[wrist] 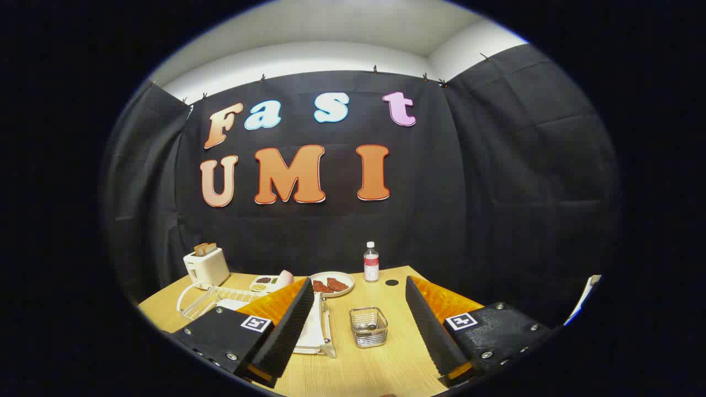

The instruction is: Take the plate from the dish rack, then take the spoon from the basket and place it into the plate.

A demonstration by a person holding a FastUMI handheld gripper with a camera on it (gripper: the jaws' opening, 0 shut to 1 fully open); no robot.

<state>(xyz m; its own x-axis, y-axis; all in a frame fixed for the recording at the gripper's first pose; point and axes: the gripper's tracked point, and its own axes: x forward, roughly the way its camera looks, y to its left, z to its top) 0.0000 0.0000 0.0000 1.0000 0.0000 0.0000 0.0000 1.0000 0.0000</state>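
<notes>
White and mostly hidden behind the left finger, the plate (pixel 314 331) stands in the dish rack (pixel 212 300) at lower left of the frame, on the wooden table (pixel 380 364). Just right of it, low in the centre between the two fingers, sits the small wire basket (pixel 368 326) with the spoon (pixel 370 326) inside. The gripper (pixel 358 372) is spread wide and holds nothing; farther back stand a dish of red food (pixel 331 284), a water bottle (pixel 371 262) and, at middle left, a toaster (pixel 206 266).

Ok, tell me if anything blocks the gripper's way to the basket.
Nothing visible does. The gripper is open, and the wire basket stands on bare table between and just ahead of its fingers. The plate of food and bottle stand beyond it.
</notes>
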